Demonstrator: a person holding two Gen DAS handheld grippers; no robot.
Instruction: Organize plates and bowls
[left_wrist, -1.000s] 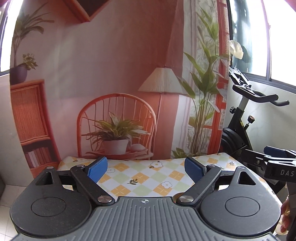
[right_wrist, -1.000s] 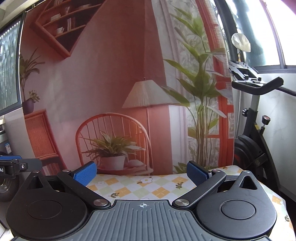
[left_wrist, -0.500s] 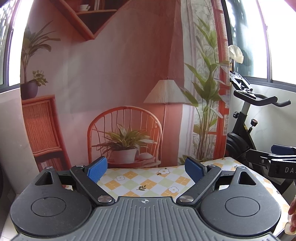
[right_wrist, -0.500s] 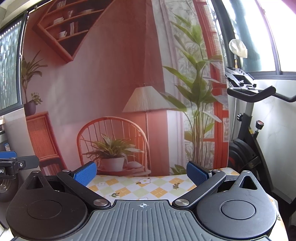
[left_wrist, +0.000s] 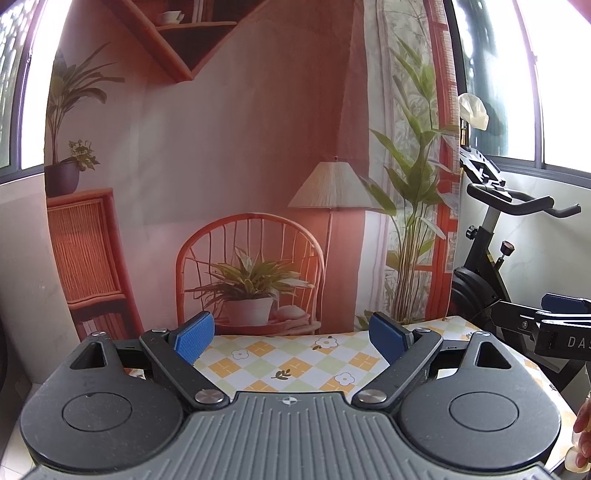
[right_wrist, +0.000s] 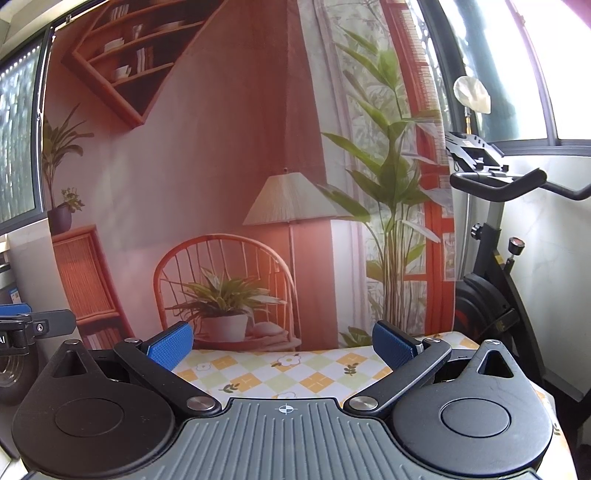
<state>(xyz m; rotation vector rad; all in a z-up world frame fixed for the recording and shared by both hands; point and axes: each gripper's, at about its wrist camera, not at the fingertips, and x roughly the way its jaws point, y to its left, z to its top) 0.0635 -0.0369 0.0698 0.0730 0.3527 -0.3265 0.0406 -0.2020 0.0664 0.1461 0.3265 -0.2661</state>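
No plate or bowl shows in either view. My left gripper (left_wrist: 291, 338) is open, its blue pads wide apart with nothing between them, held above the far part of a table with a checked flower-print cloth (left_wrist: 295, 363). My right gripper (right_wrist: 282, 345) is also open and empty over the same cloth (right_wrist: 291, 374). Both point level toward a printed backdrop. The right gripper's finger (left_wrist: 565, 325) pokes in at the right edge of the left wrist view. At the left edge of the right wrist view sits the left gripper's finger (right_wrist: 33, 325).
A fabric backdrop (left_wrist: 240, 147) printed with a chair, lamp and plants hangs right behind the table. An exercise bike (left_wrist: 491, 251) stands to the right beside the windows. A person's fingers (left_wrist: 581, 443) show at the lower right of the left wrist view.
Both grippers have tilted upward, so less tablecloth and more of the backdrop's shelf shows. Their jaws stay open as before.
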